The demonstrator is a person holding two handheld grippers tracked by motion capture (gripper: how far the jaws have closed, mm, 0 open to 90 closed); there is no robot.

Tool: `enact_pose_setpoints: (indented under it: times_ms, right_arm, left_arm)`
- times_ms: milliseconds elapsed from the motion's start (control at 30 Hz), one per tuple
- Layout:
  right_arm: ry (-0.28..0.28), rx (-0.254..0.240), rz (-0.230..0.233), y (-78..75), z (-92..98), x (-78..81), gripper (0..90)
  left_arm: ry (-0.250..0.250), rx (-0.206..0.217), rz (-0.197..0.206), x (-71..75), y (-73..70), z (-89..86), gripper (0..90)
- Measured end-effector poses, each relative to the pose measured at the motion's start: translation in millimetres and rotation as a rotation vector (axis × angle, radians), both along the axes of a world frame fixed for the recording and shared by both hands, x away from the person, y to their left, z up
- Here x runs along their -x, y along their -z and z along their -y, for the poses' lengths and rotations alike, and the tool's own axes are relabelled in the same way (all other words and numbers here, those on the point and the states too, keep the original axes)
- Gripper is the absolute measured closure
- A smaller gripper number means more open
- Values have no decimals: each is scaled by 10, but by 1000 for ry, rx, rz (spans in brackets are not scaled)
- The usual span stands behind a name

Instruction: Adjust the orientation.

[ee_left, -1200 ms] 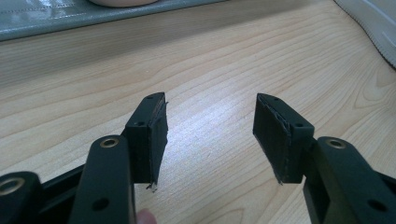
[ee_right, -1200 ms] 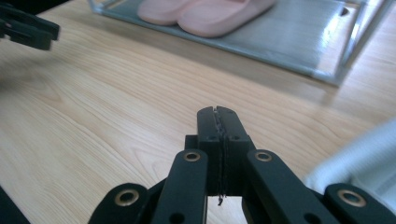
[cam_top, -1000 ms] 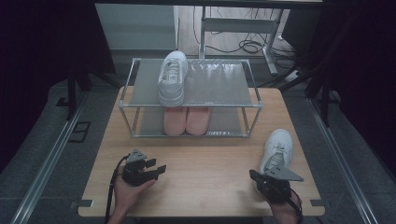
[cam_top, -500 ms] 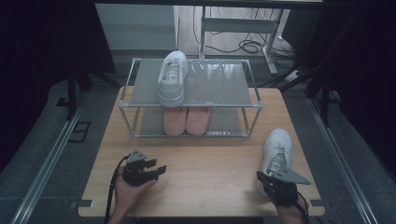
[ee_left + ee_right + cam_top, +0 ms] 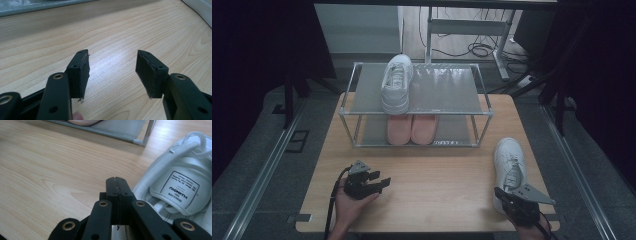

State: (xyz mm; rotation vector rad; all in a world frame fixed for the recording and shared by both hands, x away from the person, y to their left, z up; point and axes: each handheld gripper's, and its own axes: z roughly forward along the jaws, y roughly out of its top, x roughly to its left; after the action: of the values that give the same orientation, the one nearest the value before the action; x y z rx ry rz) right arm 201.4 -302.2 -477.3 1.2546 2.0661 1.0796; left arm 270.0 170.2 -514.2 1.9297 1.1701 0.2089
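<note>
On the table's (image 5: 422, 200) right edge the loose white sneaker (image 5: 509, 167) lies lengthwise, toe toward the rack (image 5: 417, 107), heel nearest the right gripper (image 5: 504, 196), jaws pressed together, empty, beside the collar. Left gripper (image 5: 384, 181), jaws apart, sits well away.

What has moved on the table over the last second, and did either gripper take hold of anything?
The right gripper drew back toward the table's near edge, away from the white sneaker beside it; its jaws are shut on nothing. The left gripper kept its place, open over bare wood. The sneaker, the rack and the shoes on it lie as before.
</note>
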Motion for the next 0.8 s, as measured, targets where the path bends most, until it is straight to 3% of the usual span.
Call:
enact_pose_setpoints:
  times_ms: [800]
  right_arm:
    - [87, -30, -9, 37, 455, 99, 900]
  left_arm:
    - [5, -3, -10, -8, 19, 8, 447]
